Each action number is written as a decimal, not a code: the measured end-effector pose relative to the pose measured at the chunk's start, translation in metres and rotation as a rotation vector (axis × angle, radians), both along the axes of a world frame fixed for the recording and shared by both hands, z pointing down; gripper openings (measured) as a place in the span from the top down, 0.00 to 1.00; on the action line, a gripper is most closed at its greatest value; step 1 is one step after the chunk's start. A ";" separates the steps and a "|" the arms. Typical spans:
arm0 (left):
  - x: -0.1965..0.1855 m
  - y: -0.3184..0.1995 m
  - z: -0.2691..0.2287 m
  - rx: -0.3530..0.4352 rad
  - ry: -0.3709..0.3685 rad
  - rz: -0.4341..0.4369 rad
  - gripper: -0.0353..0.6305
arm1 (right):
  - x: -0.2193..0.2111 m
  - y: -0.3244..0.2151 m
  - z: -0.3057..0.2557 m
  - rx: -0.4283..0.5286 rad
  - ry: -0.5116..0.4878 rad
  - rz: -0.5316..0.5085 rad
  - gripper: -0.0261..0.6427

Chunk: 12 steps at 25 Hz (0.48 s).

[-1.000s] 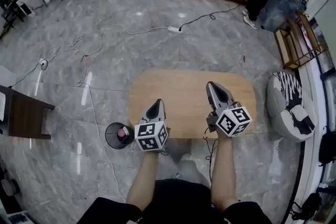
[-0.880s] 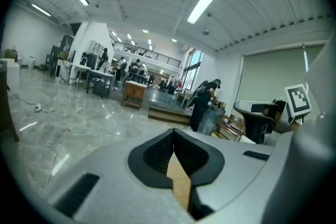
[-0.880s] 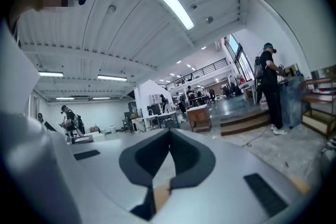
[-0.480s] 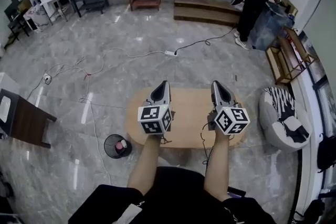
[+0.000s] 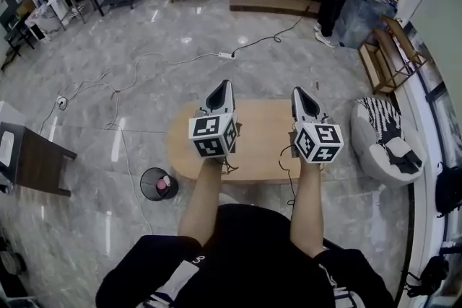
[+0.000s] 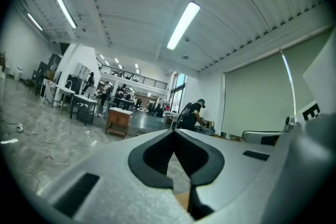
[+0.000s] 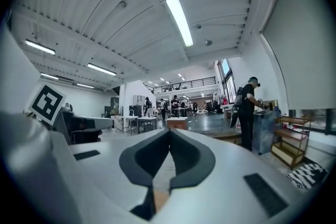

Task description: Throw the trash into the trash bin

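You had the left gripper [image 5: 226, 85] and right gripper [image 5: 298, 92] both clenched, empty, above the table [image 5: 260, 133]. Trash [image 5: 164, 184] sat in the bin [image 5: 144, 182] left of it, beanbag [image 5: 379, 133] on the right.

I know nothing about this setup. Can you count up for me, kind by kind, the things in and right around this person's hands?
Hand-held grippers: 2, the left hand-held gripper and the right hand-held gripper
Wooden table: 1
Black trash bin: 1
Pink item in the bin: 1
Black-and-white beanbag: 1
Total: 6
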<state>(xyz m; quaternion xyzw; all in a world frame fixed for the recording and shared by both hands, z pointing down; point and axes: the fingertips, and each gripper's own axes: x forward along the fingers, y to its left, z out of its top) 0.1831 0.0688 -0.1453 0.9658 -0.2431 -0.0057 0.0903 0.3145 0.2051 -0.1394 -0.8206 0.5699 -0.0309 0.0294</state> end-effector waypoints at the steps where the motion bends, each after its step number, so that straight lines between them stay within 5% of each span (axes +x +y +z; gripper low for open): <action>1: 0.002 0.005 0.001 -0.001 -0.003 0.003 0.94 | 0.000 0.005 0.001 -0.006 0.009 0.005 0.94; 12: 0.026 0.038 -0.002 0.017 -0.003 0.046 0.94 | 0.014 0.035 -0.002 -0.008 0.045 0.027 0.94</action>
